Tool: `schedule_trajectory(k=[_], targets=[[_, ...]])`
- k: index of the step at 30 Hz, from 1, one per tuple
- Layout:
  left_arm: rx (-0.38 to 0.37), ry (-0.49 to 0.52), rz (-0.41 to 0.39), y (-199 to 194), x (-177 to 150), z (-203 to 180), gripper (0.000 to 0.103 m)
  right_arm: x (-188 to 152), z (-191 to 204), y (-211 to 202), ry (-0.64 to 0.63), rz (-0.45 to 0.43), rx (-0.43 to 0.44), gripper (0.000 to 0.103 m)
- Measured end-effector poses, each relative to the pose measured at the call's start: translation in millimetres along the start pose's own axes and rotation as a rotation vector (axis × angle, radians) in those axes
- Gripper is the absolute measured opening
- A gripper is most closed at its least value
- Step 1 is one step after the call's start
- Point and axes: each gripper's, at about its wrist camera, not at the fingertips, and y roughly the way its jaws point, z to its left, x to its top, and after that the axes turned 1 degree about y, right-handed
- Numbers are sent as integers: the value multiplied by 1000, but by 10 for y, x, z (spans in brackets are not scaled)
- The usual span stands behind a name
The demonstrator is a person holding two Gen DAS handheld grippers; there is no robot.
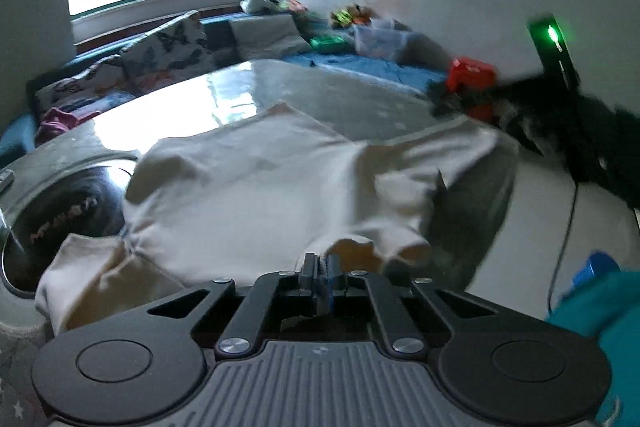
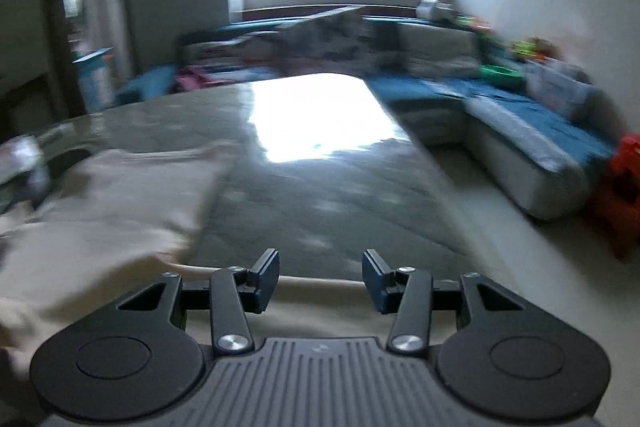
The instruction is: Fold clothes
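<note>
With our left gripper (image 1: 320,263) pinched on the hem of the cream garment (image 1: 248,187) spread on the table (image 1: 248,83) and our right gripper (image 2: 320,275) gaping empty, we risked a lopsided fold.

Nothing can be read with certainty; pale lettering runs across the dark round steel-rimmed basin (image 1: 60,215) at the left of the left wrist view, too blurred and skewed to make out

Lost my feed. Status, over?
Left gripper shut on cream shirt. Right gripper open, over shirt edge. Table ahead bare.
</note>
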Motion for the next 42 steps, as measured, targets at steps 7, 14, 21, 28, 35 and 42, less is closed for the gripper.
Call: schedule_trajectory(k=[7,14,21,28,35,42], targets=[[-40,-27,-35,-28,119,125,7,49,747,155,-201,53,257,47],[-8,-95,-54,226,263,278,7,-179,1325,238,-394,108,376,46],[-57,-89,34,514,97,214,7,-359,1354,161,-462,196,413,46],[-63,-104,52,542,-2,229,7,-314,1258,34,-491,268,432,46],[-65,-101,53,558,5,255,8,-158,1173,69,-442,209,395,46],[-64,-108,58,531,17,268,9,-123,994,238,-388,209,325,47]])
